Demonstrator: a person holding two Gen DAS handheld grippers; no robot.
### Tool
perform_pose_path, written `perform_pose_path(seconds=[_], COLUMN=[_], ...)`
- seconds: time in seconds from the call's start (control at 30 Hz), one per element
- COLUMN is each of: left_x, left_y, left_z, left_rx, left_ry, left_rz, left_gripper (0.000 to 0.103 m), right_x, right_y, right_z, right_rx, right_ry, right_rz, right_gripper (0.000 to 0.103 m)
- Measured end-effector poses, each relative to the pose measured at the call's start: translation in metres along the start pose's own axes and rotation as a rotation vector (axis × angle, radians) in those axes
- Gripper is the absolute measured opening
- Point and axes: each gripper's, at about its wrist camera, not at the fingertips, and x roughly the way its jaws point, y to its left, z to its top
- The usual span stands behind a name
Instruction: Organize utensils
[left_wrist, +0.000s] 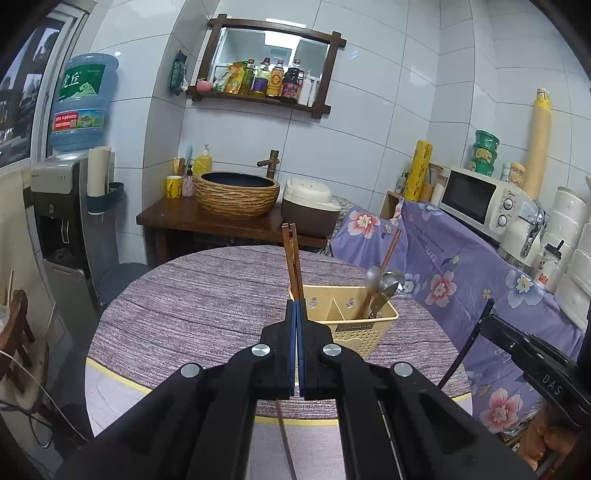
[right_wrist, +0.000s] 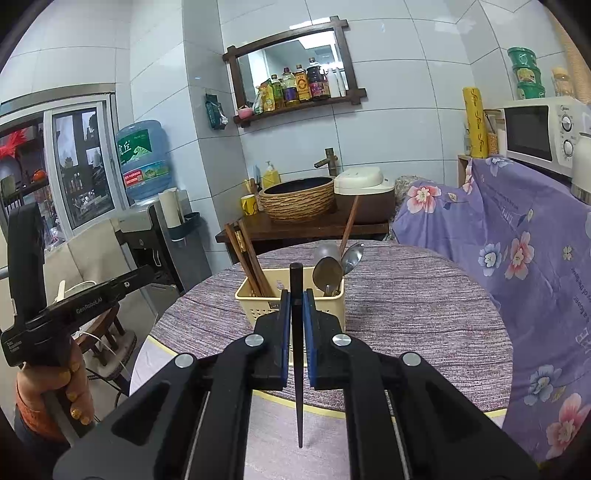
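Observation:
A cream perforated utensil basket stands on the round purple-clothed table. Spoons and one brown chopstick stand in its right compartment. My left gripper is shut on a brown chopstick held upright at the basket's left compartment. In the right wrist view brown chopsticks stand in the basket's left compartment. My right gripper is shut on a black chopstick, held upright just before the basket.
A flowered purple cloth covers furniture right of the table, with a microwave on it. A wooden stand with a woven basin and a rice cooker stands behind. A water dispenser stands at left.

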Motion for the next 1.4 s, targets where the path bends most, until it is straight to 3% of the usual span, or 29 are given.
perform_pose_path(seconds=[0.17, 0.33, 0.4, 0.43, 0.47, 0.53, 0.67, 0.77, 0.87, 0.9, 0.93, 1.0, 1.03, 1.07, 1.2, 1.27, 1.3, 1.37, 1.4], left_x=[0.005, 0.021, 0.036, 0.045, 0.055, 0.075, 0.113, 0.136, 0.149, 0.147, 0.148, 0.150, 0.150, 0.149, 0.142, 0.139, 0.139, 0.136, 0.135], left_y=[0.018, 0.047, 0.055, 0.056, 0.057, 0.049, 0.022, 0.015, 0.012, 0.009, 0.007, 0.004, 0.001, -0.001, -0.007, -0.010, -0.012, -0.015, -0.016], left_z=[-0.004, -0.013, -0.022, -0.028, -0.036, -0.055, -0.096, -0.123, -0.136, -0.136, -0.136, -0.137, -0.138, -0.139, -0.144, -0.145, -0.145, -0.147, -0.148], left_rx=[-0.045, -0.077, -0.077, -0.076, -0.078, -0.070, -0.002, -0.015, -0.003, 0.014, 0.029, 0.040, 0.055, 0.072, 0.106, 0.114, 0.121, 0.134, 0.133], left_ry=[0.026, 0.077, 0.134, 0.170, 0.212, 0.290, 0.410, 0.489, 0.527, 0.504, 0.507, 0.509, 0.507, 0.504, 0.477, 0.477, 0.478, 0.477, 0.474], left_rz=[0.010, 0.090, 0.117, 0.113, 0.106, 0.082, 0.065, 0.071, 0.099, 0.116, 0.139, 0.148, 0.161, 0.175, 0.213, 0.216, 0.216, 0.217, 0.216], left_gripper=[0.002, 0.002, 0.003, 0.008, 0.021, 0.037, 0.038, 0.038, 0.040, 0.043, 0.047, 0.048, 0.048, 0.045, 0.032, 0.019, 0.016, 0.010, 0.010], right_x=[0.001, -0.002, -0.002, -0.002, -0.002, -0.003, 0.000, 0.005, 0.011, 0.015, 0.020, 0.037, 0.045, 0.055, 0.101, 0.121, 0.130, 0.143, 0.146], right_y=[-0.001, -0.005, -0.005, -0.005, -0.005, -0.005, -0.004, -0.009, -0.018, -0.023, -0.029, -0.042, -0.047, -0.053, -0.054, -0.056, -0.058, -0.063, -0.059], right_z=[-0.003, -0.004, -0.004, -0.005, -0.005, -0.006, -0.009, -0.014, -0.022, -0.026, -0.031, -0.043, -0.050, -0.059, -0.099, -0.119, -0.127, -0.137, -0.137], right_rx=[0.005, 0.008, 0.011, 0.010, 0.007, 0.006, -0.016, 0.002, 0.024, 0.036, 0.045, 0.061, 0.078, 0.103, 0.066, 0.071, 0.070, 0.103, 0.059], right_ry=[0.007, 0.004, 0.002, 0.001, 0.001, -0.004, 0.001, 0.018, 0.042, 0.053, 0.072, 0.140, 0.175, 0.209, 0.391, 0.459, 0.478, 0.514, 0.487], right_rz=[-0.003, -0.013, -0.009, -0.010, -0.009, -0.012, -0.031, -0.017, -0.028, -0.041, -0.064, -0.117, -0.132, -0.147, -0.265, -0.336, -0.381, -0.379, -0.408], right_gripper=[0.008, 0.007, 0.007, 0.007, 0.001, 0.001, 0.001, 0.001, 0.002, 0.002, 0.003, 0.021, 0.050, 0.057, 0.052, 0.052, 0.051, 0.043, 0.039])
